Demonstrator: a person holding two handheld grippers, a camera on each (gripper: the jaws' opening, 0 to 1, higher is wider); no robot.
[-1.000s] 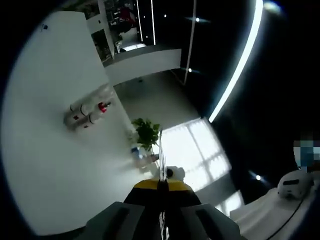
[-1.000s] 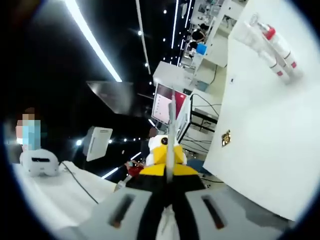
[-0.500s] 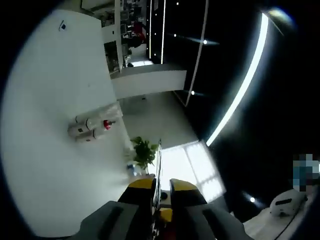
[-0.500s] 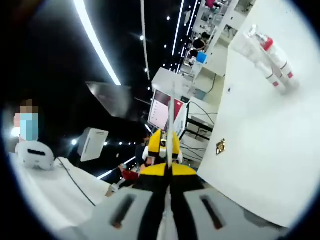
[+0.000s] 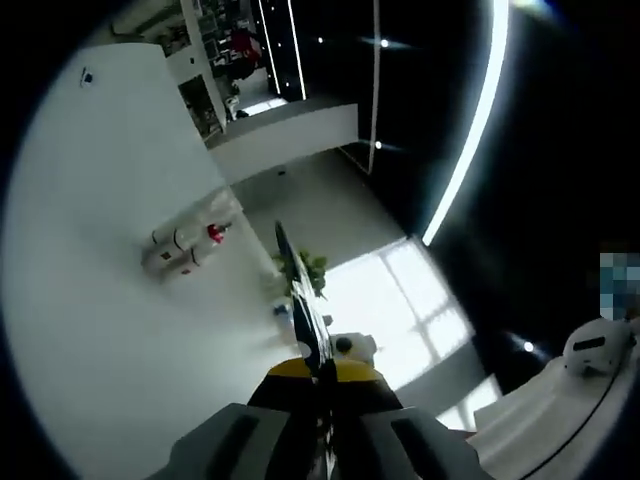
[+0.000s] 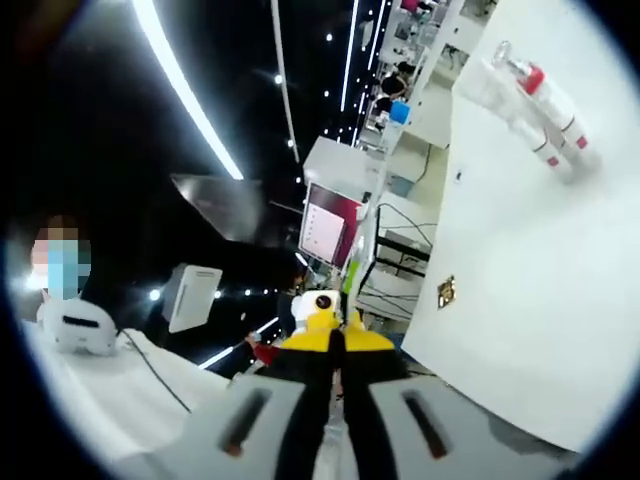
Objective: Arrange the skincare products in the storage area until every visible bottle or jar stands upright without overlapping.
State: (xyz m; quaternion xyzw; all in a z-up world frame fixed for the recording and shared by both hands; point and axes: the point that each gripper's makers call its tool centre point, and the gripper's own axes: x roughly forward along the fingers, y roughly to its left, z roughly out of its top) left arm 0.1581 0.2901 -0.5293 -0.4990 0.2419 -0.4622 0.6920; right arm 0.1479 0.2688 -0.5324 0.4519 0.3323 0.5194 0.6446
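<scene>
Two or three white bottles point(image 5: 188, 245) w/ red marks lie close together on the white counter point(image 5: 90, 330), well apart from both tongs. Left tongs point(image 5: 320, 372) have jaws pressed together, holding nothing. Right tongs point(image 6: 336, 345) are also closed and empty; bottles are at upper right in right gripper view.

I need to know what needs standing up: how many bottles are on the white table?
3, possibly more hidden: clustered together on the white table, the red-capped bottle and two white ones alongside.
</scene>
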